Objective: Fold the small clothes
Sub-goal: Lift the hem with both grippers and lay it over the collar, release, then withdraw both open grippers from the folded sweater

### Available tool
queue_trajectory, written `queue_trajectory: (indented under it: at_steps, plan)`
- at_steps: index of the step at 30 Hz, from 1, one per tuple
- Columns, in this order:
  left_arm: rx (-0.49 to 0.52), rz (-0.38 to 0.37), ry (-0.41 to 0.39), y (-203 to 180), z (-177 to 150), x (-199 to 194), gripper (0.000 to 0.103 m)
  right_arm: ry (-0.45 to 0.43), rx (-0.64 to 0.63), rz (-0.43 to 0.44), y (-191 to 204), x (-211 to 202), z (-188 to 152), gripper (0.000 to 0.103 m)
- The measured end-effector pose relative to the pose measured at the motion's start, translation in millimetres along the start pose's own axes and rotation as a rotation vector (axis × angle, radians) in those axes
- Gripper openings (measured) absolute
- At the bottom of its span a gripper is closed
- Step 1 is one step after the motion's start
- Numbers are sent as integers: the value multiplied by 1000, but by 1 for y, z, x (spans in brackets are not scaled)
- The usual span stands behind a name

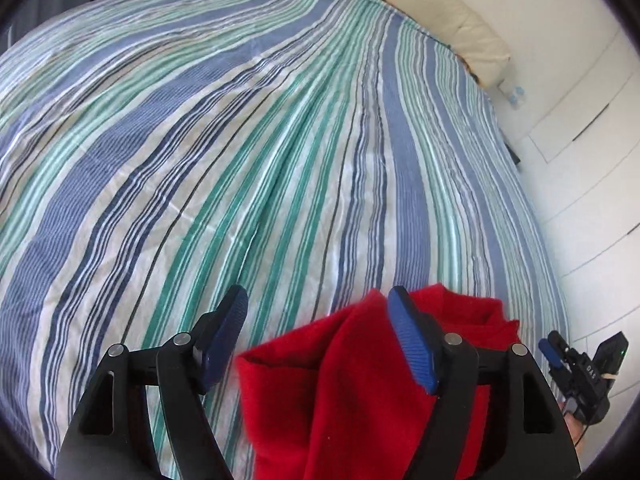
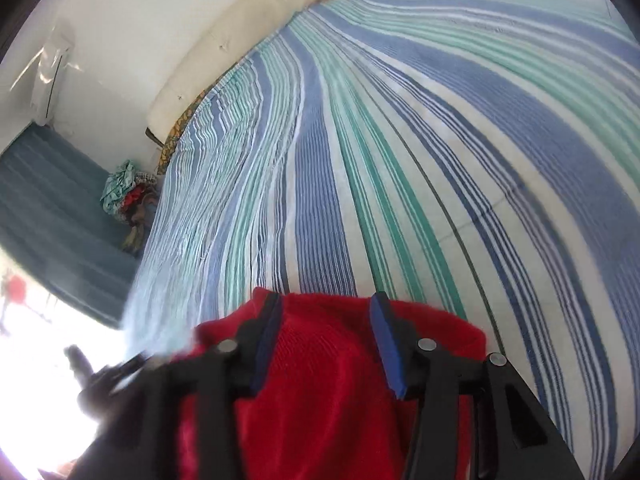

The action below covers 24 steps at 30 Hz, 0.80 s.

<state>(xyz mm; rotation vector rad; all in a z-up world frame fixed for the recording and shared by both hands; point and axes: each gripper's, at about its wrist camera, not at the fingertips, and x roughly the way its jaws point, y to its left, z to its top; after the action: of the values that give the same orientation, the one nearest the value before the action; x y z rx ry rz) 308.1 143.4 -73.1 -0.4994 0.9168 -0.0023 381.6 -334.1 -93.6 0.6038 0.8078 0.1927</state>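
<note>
While the red garment (image 1: 352,392) lies bunched at the near edge of the striped bed (image 1: 240,140), the left gripper (image 1: 316,332) hangs over it with jaws spread, pinching nothing. Jaws of the right gripper (image 2: 324,340) also stand apart above the red cloth, not pressing it.

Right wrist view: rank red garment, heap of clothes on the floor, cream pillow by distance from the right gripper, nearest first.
1. Red garment: between and under the right gripper fingers, on the striped bedspread.
2. Heap of clothes: on the floor left of the bed.
3. Cream pillow: far end of the bed, upper left.
</note>
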Motion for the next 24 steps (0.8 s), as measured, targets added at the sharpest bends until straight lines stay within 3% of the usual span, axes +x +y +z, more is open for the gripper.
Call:
queue_trajectory:
  at_steps: [2,4,7,8,10,11,12,13,14,16,17,21,24]
  plan:
    - [84,-57,-12,-16,-21,-14,79,-9,-112,14,21,-16,-7,47]
    - [181,-101,5,-35,-49,-15,91,36,-217,89,45,-22,-25,47]
    - [279,-25,79,-47,-84,11,93,169,-316,150,58,-12,-68,47]
    - [280,24,114,-42,-92,23,93,207,-345,113,54,-6,-85,47]
    - [252,89,156,-25,-100,30,77,243,-395,-40,28,2,-109,41]
    - [230,72,143,-18,-101,20,77,236,-376,-63,10,-3,-116,25]
    - [206,50,121,-13,-102,6,79,213,-338,-67,-4,-15,-117,17]
    - [189,44,102,-10,-106,-10,89,189,-310,-92,-11,-30,-116,17]
    - [180,47,83,-8,-110,-25,93,167,-304,-117,-12,-44,-116,22]
    - [181,35,40,-5,-121,-52,94,132,-345,-137,-6,-70,-117,40]
    - [189,36,29,-4,-129,-63,94,116,-370,-145,-3,-83,-121,55]
    - [223,107,-16,5,-169,-88,97,107,-429,-176,4,-107,-144,57]
    - [247,207,-16,21,-199,-78,98,115,-414,-300,-5,-110,-174,57]
